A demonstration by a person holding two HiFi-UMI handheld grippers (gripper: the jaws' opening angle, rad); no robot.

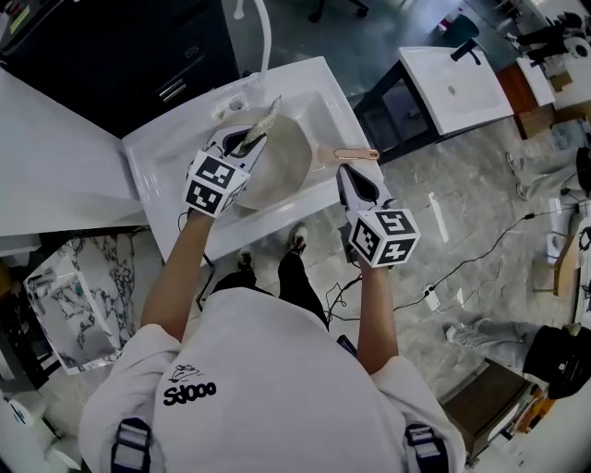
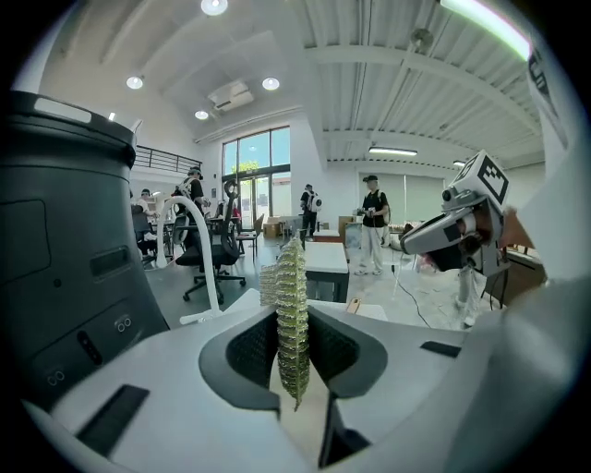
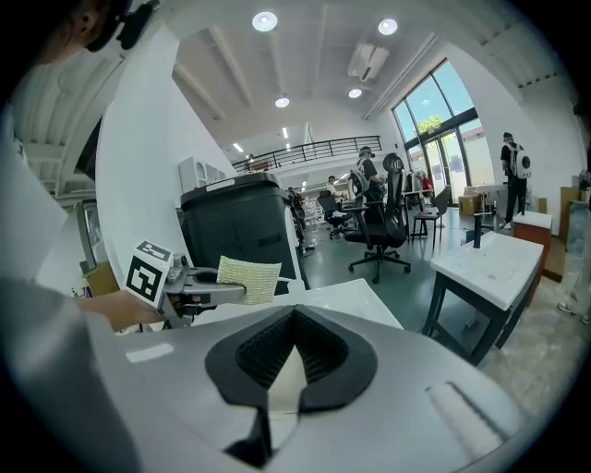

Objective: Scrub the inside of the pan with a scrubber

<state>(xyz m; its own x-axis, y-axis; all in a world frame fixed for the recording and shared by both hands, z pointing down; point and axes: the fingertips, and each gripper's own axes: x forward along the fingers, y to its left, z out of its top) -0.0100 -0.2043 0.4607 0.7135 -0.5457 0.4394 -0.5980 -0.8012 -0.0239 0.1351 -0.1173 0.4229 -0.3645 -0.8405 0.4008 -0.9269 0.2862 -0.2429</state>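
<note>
A cream pan (image 1: 282,166) lies in the white sink (image 1: 314,83), its wooden handle (image 1: 355,154) pointing right over the rim. My left gripper (image 1: 251,140) hangs over the pan's left side, shut on a yellow-green mesh scrubber (image 1: 263,122) that stands edge-on between the pads (image 2: 292,314). The right gripper view also shows that scrubber (image 3: 249,277). My right gripper (image 1: 351,175) hovers just short of the handle, raised above it, jaws shut with nothing between them (image 3: 294,346). The left gripper view shows it (image 2: 420,242) in the air at the right.
A white faucet (image 1: 263,28) curves over the sink's back. A black cabinet (image 1: 120,46) stands behind. A second white basin table (image 1: 457,88) is at the right. A marble-patterned box (image 1: 69,296) sits low on the left. Cables (image 1: 480,263) cross the floor. People (image 2: 373,222) stand far off.
</note>
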